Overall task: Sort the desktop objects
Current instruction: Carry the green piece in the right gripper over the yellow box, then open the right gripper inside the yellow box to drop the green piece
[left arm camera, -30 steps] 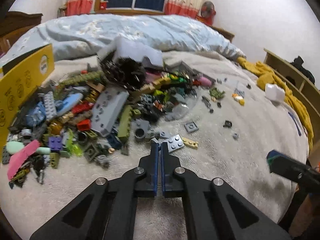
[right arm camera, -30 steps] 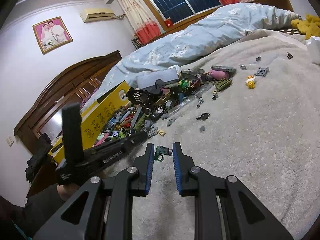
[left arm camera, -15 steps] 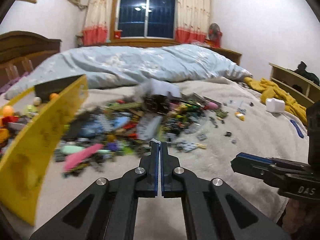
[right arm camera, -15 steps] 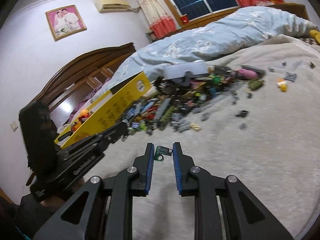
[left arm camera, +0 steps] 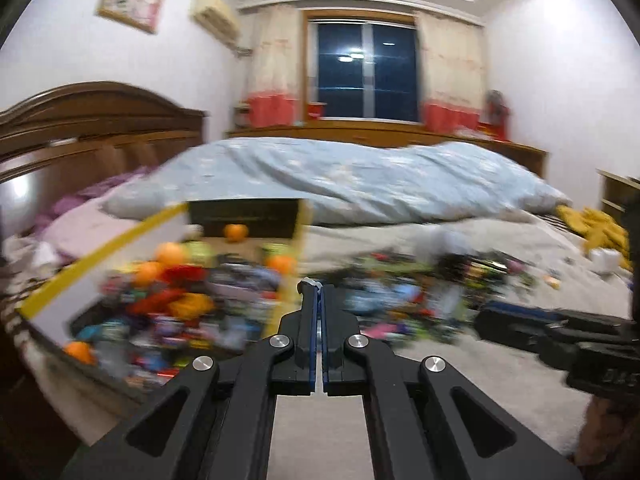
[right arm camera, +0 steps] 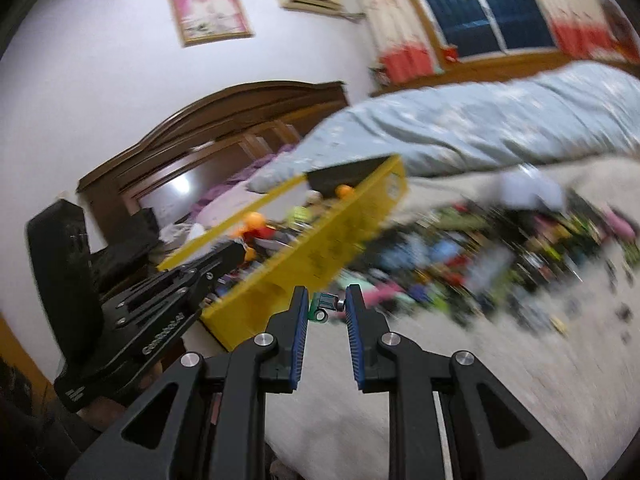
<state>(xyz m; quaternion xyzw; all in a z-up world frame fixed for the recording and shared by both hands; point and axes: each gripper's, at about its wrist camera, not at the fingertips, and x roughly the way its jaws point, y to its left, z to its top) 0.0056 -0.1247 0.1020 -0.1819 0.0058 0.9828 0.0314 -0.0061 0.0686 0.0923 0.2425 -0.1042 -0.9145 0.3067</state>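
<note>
My left gripper (left arm camera: 317, 292) is shut on a small thin grey plate (left arm camera: 309, 282) that sticks out at its fingertips. It hangs over the near right wall of the yellow box (left arm camera: 294, 248), which holds mixed toy pieces and orange balls. My right gripper (right arm camera: 327, 306) is shut on a small green and dark toy piece (right arm camera: 325, 307), held just in front of the yellow box (right arm camera: 320, 256). The pile of loose building bricks (left arm camera: 420, 284) lies blurred on the beige blanket, right of the box; it also shows in the right wrist view (right arm camera: 500, 256).
A light blue duvet (left arm camera: 340, 180) lies behind the box and pile. A wooden headboard (left arm camera: 100, 120) stands at the left. A white object (left arm camera: 606, 260) and yellow cloth (left arm camera: 600, 228) lie at the far right. The right gripper's body (left arm camera: 560, 332) shows low right.
Both grippers have swung left and tilted up, from the brick pile toward the yellow box. Each still holds its piece. The views are motion-blurred.
</note>
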